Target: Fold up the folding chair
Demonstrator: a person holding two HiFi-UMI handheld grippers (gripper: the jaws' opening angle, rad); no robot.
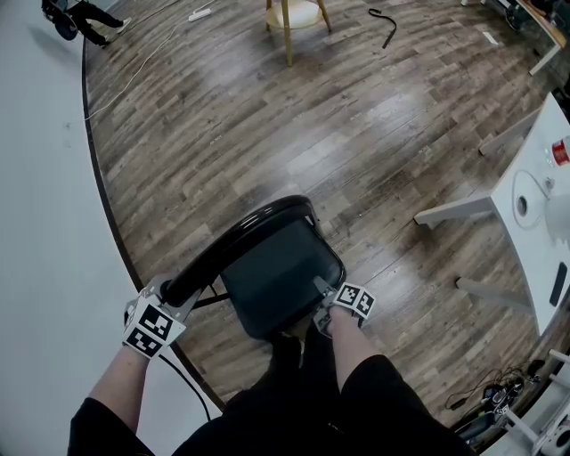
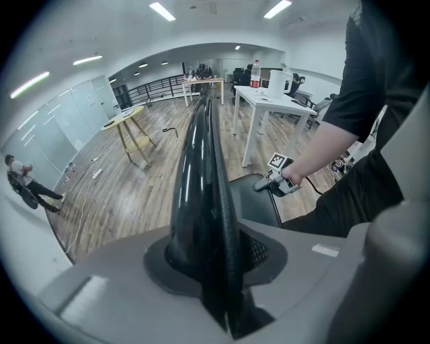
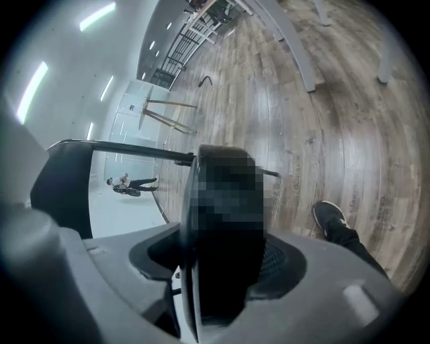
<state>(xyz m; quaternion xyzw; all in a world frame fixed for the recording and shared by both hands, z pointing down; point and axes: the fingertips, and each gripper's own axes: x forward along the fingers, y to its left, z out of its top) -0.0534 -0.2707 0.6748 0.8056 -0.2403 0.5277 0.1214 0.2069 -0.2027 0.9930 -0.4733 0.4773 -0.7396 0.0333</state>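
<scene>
A black folding chair stands open on the wood floor right in front of me. Its curved glossy backrest (image 1: 240,233) runs along the left of the dark seat (image 1: 278,274). My left gripper (image 1: 171,292) is shut on the backrest's near end; in the left gripper view the backrest's edge (image 2: 200,168) fills the gap of that gripper (image 2: 209,272). My right gripper (image 1: 322,309) is shut on the seat's near right edge. In the right gripper view the seat (image 3: 225,201) stands on edge in that gripper (image 3: 222,265), the backrest (image 3: 64,181) to its left.
A white table (image 1: 534,223) with a red-topped bottle (image 1: 559,151) stands at the right, its legs reaching toward the chair. Far back are a wooden stool (image 1: 294,13) and a black cable (image 1: 385,22). A pale curved floor area (image 1: 44,223) borders the left. My shoe (image 3: 329,216) is beside the chair.
</scene>
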